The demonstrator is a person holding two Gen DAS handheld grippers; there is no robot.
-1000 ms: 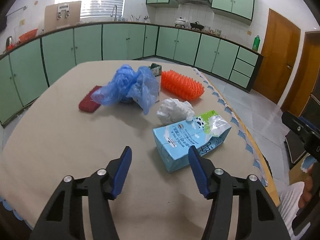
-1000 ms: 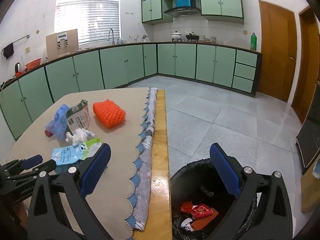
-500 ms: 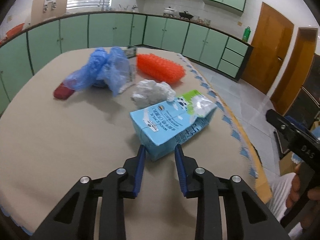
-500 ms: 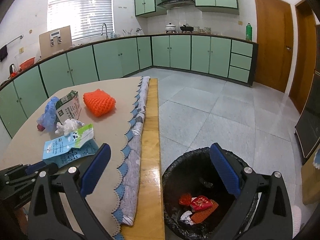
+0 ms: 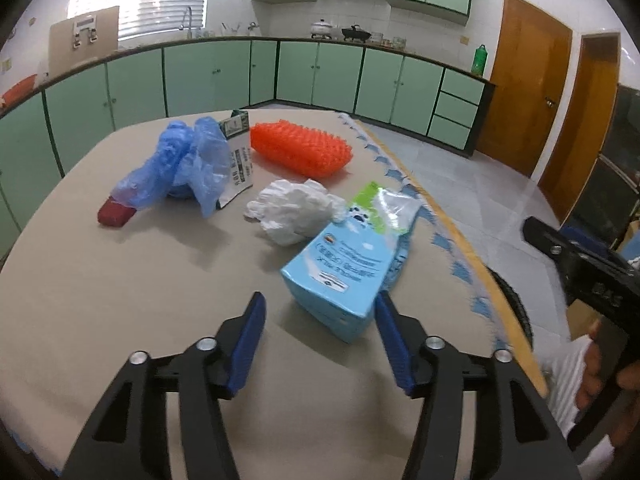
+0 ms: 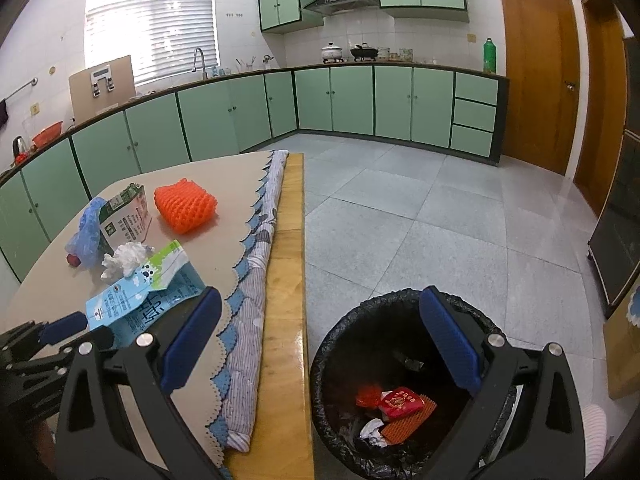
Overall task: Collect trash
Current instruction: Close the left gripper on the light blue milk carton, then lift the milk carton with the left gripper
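Note:
A light blue milk carton (image 5: 352, 264) lies on the beige table (image 5: 120, 280), also in the right wrist view (image 6: 144, 300). My left gripper (image 5: 320, 312) is open, its near end just in front of the carton, right finger beside its corner. Behind lie a white crumpled paper (image 5: 296, 210), an orange foam net (image 5: 300, 148), a blue plastic bag (image 5: 180, 164) with a green-white carton (image 5: 238, 152), and a red piece (image 5: 114, 214). My right gripper (image 6: 320, 324) is open and empty above the black trash bin (image 6: 400, 384).
The bin stands on the floor beside the table's wooden edge (image 6: 286, 320) and holds red and orange scraps. The tablecloth's blue scalloped border (image 6: 240, 280) hangs there. Green cabinets (image 6: 320, 100) line the walls. The right gripper (image 5: 592, 276) shows at the left wrist view's right.
My left gripper shut half a second ago and has opened again, close to the milk carton's near end. The right gripper stays open over the bin, shifted slightly.

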